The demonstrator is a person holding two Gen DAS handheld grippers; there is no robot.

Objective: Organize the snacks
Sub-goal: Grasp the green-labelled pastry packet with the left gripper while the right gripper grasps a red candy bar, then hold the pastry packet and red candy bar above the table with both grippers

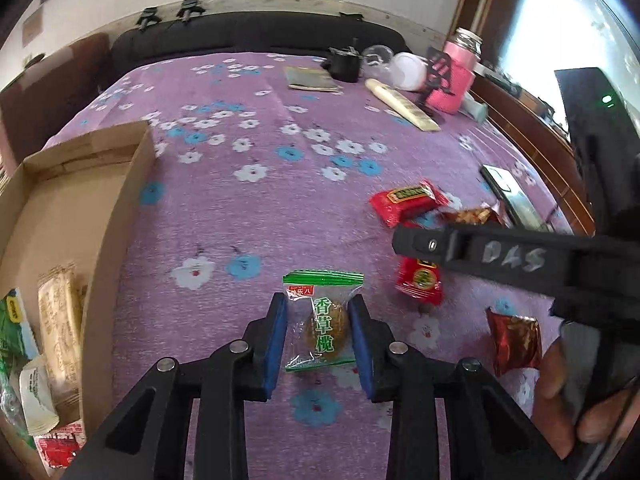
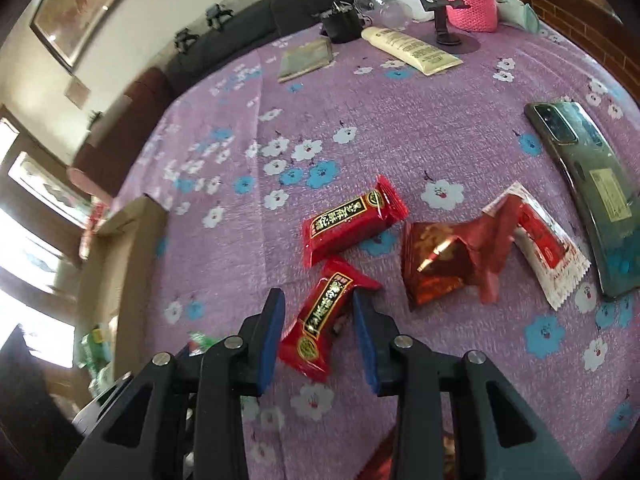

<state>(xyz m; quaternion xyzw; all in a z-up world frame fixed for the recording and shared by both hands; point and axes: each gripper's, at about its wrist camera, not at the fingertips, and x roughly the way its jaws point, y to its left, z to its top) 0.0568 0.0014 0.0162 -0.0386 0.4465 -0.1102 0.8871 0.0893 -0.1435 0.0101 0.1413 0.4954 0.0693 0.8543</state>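
Observation:
On the purple flowered cloth [image 1: 248, 216], a clear green-edged olive packet [image 1: 320, 332] lies between the blue pads of my left gripper [image 1: 319, 301], which press on its sides. My right gripper [image 2: 316, 298] is shut on a red snack bar [image 2: 320, 328], which sits tilted in the pads. In the left wrist view one finger [image 1: 460, 248] of that gripper crosses above the same bar [image 1: 420, 280]. A cardboard box [image 1: 120, 208] at the left holds several packets. Loose nearby are another red bar [image 2: 352, 220], a dark red foil packet [image 2: 436, 268] and a white and red packet [image 2: 544, 248].
A phone [image 2: 592, 200] lies at the right edge of the cloth. At the far end stand a cream tube [image 2: 412, 50], a black cup [image 2: 340, 24], a phone stand [image 2: 448, 36] and a pink-covered jar [image 1: 452, 76]. A person's hand [image 1: 560, 400] grips the right tool.

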